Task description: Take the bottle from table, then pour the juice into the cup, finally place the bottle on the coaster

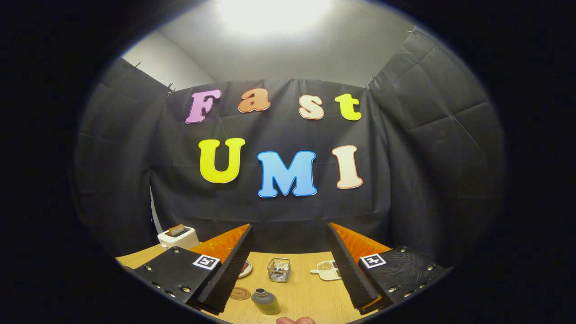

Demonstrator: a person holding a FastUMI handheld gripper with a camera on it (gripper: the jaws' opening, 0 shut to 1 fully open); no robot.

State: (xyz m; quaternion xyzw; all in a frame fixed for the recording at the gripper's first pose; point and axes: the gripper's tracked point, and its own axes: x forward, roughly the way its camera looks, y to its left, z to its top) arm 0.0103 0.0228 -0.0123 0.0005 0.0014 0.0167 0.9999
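gripper (pixel 290 270) held wide open above a wooden table (pixel 310 292), nothing between its fingers.

a small grey bottle (pixel 265 301) stands upright between the fingers, touching neither, with a round coaster (pixel 239 294) just beside it toward the left finger. beyond the bottle sits a small wire basket (pixel 279 269), flanked by a plate (pixel 245 268) partly behind the left finger and a white dish (pixel 327 270) holding grains by the right finger. a white toaster (pixel 178 237) with a slice in it stands at the table's far left corner.
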